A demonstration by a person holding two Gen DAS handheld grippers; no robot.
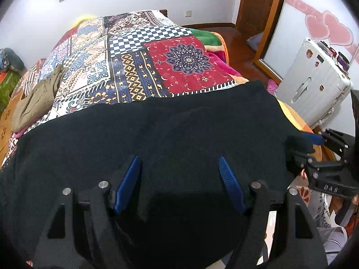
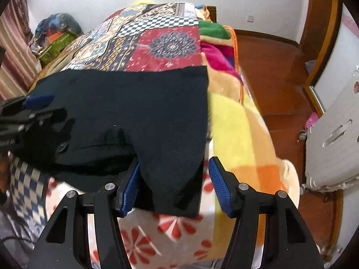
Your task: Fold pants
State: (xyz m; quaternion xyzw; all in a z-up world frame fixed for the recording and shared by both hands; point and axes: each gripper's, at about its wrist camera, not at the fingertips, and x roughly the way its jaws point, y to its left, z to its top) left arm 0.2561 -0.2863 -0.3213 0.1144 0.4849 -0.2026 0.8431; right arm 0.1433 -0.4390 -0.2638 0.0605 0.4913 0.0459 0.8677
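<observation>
Right wrist view: the black pants (image 2: 125,112) run lengthwise toward frame left; your right gripper (image 2: 174,183) stands apart around their corner, left gripper (image 1: 178,183) apart over their middle.

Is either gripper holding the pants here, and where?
Nothing appears held. The black pants lie between the open fingers of the left gripper and right gripper, which straddles a corner.
</observation>
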